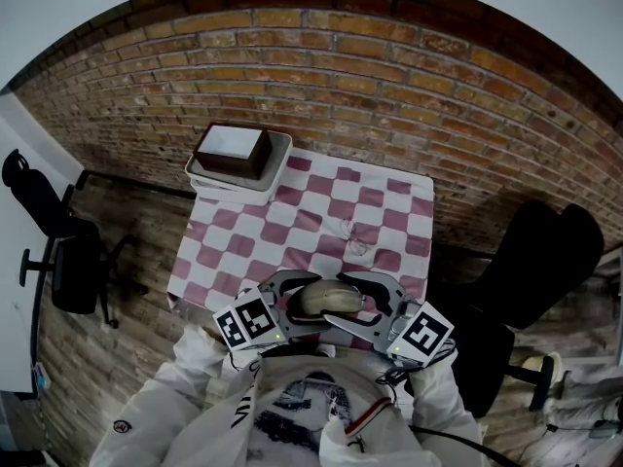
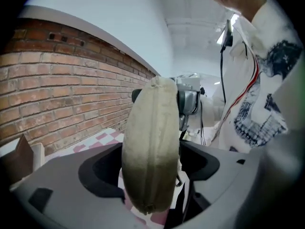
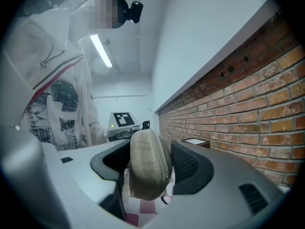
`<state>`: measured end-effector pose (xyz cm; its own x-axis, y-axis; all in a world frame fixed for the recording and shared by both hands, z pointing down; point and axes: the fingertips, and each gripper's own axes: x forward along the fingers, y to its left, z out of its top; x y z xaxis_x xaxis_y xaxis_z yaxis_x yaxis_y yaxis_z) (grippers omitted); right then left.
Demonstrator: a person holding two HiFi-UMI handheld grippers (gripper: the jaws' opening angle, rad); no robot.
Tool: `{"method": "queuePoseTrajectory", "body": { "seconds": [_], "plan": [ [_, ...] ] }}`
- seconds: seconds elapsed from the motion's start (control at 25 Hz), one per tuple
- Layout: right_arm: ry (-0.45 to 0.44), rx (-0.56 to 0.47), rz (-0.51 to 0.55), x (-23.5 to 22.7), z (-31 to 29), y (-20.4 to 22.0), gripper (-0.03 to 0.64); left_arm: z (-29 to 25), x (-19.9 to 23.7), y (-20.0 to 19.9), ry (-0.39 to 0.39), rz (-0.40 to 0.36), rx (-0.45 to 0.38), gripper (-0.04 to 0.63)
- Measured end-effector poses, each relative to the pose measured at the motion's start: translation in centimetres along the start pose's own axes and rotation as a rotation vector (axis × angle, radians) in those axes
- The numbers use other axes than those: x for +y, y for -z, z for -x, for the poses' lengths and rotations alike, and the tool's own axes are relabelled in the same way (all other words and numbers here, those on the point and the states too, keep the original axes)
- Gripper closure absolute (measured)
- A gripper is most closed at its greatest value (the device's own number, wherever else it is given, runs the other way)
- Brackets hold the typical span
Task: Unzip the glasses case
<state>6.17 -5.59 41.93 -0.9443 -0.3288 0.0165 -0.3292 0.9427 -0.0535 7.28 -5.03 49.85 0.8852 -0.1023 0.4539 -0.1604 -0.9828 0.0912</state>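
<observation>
The olive-grey glasses case (image 1: 329, 300) hangs over the near edge of the pink-and-white checked table (image 1: 389, 202), held end to end between both grippers. My left gripper (image 1: 292, 303) is shut on its left end. My right gripper (image 1: 375, 303) is shut on the right end. In the left gripper view the case (image 2: 151, 151) stands on edge between the dark pads (image 2: 102, 175), its seam facing the camera. In the right gripper view the case (image 3: 148, 163) fills the gap between the pads (image 3: 188, 166). A small dark zip pull (image 3: 165, 200) hangs below it.
At the table's far left corner a white tray (image 1: 279, 175) holds a brown box (image 1: 234, 149). What looks like a clear pair of glasses (image 1: 352, 235) lies mid-table. Black chairs stand left (image 1: 58, 246) and right (image 1: 545, 261). A brick wall (image 1: 389, 76) runs behind.
</observation>
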Motion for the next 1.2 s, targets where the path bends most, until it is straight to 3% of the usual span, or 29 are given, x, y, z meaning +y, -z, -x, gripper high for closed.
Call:
{"method": "queuePoseTrajectory", "body": {
  "seconds": [0.48,0.96,1.2],
  "plan": [
    [-0.031,-0.098,-0.111,0.0,-0.4,-0.7,0.341,1.4,-0.8,-2.3,0.085,0.142,-0.167,0.232],
    [-0.036,-0.144,-0.147,-0.1,-1.8,-1.2,0.342,2.5,0.0,-2.0,0.07,0.123,-0.165,0.236],
    [-0.039,-0.126,-0.135,0.2,-3.8,-1.1,0.342,4.2,1.4,-1.3,0.034,0.116,-0.152,0.291]
  ]
}}
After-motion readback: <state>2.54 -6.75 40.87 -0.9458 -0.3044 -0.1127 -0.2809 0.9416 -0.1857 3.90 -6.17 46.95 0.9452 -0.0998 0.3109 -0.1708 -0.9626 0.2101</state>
